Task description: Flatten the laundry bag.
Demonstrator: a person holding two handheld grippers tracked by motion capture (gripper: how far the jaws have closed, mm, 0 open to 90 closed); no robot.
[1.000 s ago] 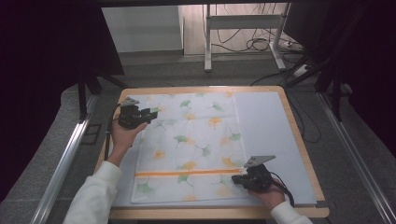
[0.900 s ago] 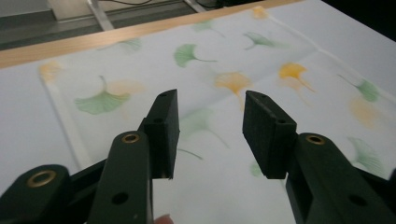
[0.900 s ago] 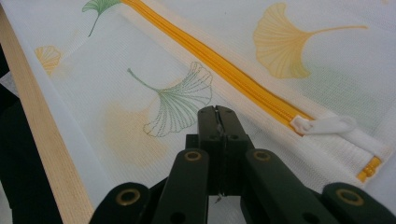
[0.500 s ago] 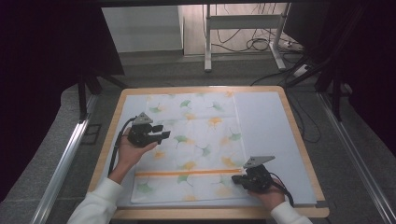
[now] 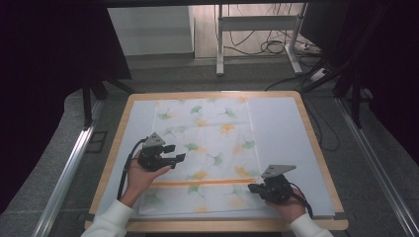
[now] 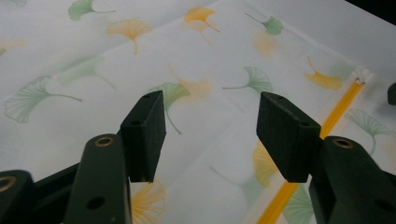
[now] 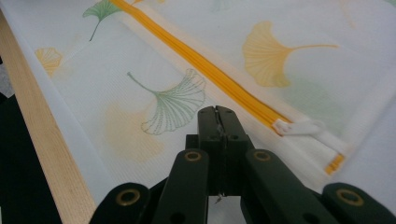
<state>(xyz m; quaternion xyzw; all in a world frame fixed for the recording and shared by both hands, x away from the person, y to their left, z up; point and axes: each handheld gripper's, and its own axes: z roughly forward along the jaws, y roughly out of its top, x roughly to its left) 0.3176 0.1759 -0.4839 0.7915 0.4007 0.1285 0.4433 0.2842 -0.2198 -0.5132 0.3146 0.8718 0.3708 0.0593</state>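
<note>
A white cloth bag printed with green and orange ginkgo leaves lies flat on the table. An orange zipper crosses it near the front. My left gripper hovers over the bag's left part. Its jaws have just been opening and hold nothing, with only the cloth beneath them. My right gripper rests at the bag's front right, by the zipper's end. Its jaws are shut, with their tips over the cloth just short of the white zipper pull.
A white mat covers the wooden table, whose rim runs along the front. In the right gripper view the wooden edge lies close to the left of the bag. Metal rails, table legs and cables stand beyond the table.
My left hand has moved from the bag's far left corner toward the front and the middle, and its jaws stand wider. The right hand has stayed put.
</note>
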